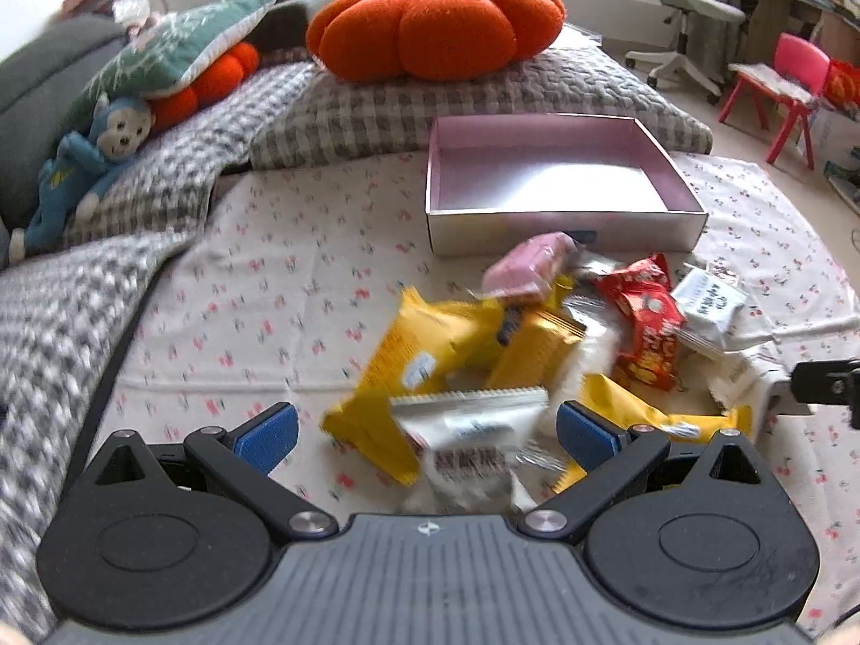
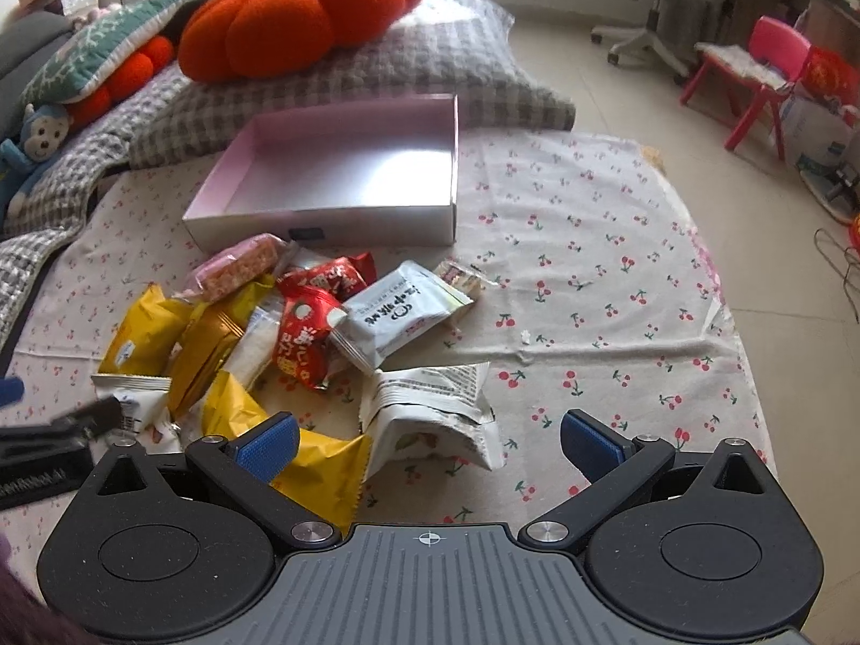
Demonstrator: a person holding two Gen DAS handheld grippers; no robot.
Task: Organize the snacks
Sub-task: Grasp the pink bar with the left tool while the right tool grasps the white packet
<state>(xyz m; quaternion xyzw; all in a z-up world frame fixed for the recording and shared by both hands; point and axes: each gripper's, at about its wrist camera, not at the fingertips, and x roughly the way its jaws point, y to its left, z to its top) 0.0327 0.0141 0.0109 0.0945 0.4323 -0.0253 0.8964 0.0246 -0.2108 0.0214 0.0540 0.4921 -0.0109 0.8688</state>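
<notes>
A heap of snack packets (image 1: pixel 543 344) (image 2: pixel 301 333) lies on the cherry-print cloth: yellow, red, white and pink wrappers. Behind it stands a shallow pink box (image 1: pixel 559 215) (image 2: pixel 333 220), nothing inside. My left gripper (image 1: pixel 427 430) is open, its blue pads either side of a white packet (image 1: pixel 473 430) at the near edge of the heap, without pinching it. My right gripper (image 2: pixel 430 438) is open low over the cloth, with a crumpled white packet (image 2: pixel 430 403) between its pads and a yellow packet (image 2: pixel 317 462) by its left pad. The left gripper shows at the right wrist view's left edge.
A checked grey cushion (image 1: pixel 484 102) carrying an orange pumpkin pillow (image 1: pixel 435 16) sits behind the box. A blue monkey toy (image 1: pixel 91 161) and a teal pillow lie far left. Past the cloth's right edge (image 2: pixel 720 290) is tiled floor with a pink chair (image 2: pixel 752 80) and an office chair.
</notes>
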